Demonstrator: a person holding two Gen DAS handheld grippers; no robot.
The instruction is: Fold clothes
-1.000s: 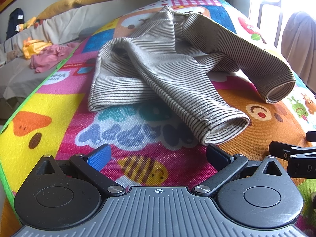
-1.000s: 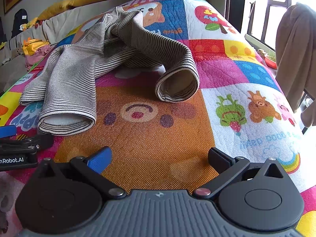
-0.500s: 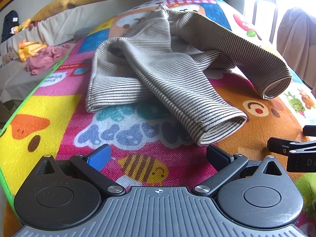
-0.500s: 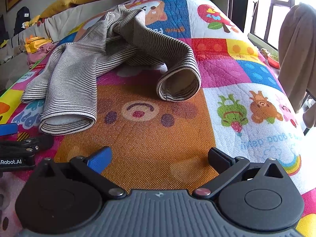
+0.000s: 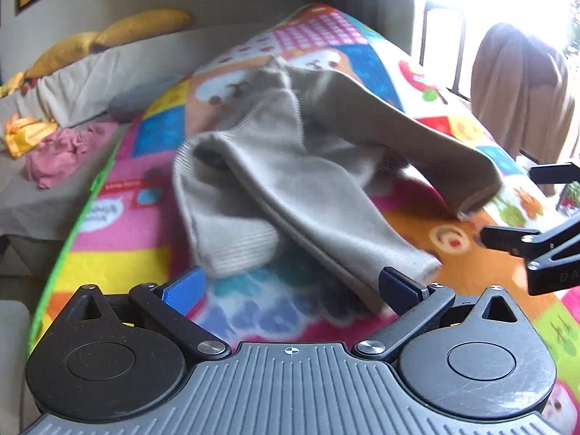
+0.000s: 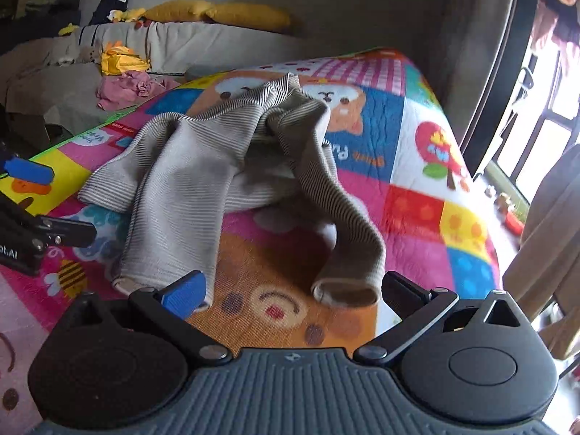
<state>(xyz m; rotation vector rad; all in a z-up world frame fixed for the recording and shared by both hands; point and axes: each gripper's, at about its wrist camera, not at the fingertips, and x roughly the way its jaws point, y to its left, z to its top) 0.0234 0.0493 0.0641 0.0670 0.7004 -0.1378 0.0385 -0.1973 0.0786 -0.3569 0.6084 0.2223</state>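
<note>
The left gripper (image 5: 290, 286) has its fingers spread wide with nothing between them; the near cuff of one trouser leg (image 5: 406, 275) lies just ahead of the right-hand finger, close to it, though blur keeps me from saying whether they touch. The right gripper (image 6: 291, 288) is likewise spread apart and empty, and the open cuff of the other leg (image 6: 344, 291) sits between its fingers, slightly ahead, not pinched. Beyond them the striped grey trousers (image 6: 203, 166) lie rumpled on a bright cartoon-print play mat (image 6: 417, 166), legs splayed apart towards the grippers and the waist bunched at the far end. Judging from this, no fold has been made yet: the garment is neither flattened nor doubled over. Still to do would be taking both cuffs, straightening the legs, and folding. A pink garment (image 6: 127, 87) and a yellow one (image 6: 119, 59) wait on the grey bedding further back.
</note>
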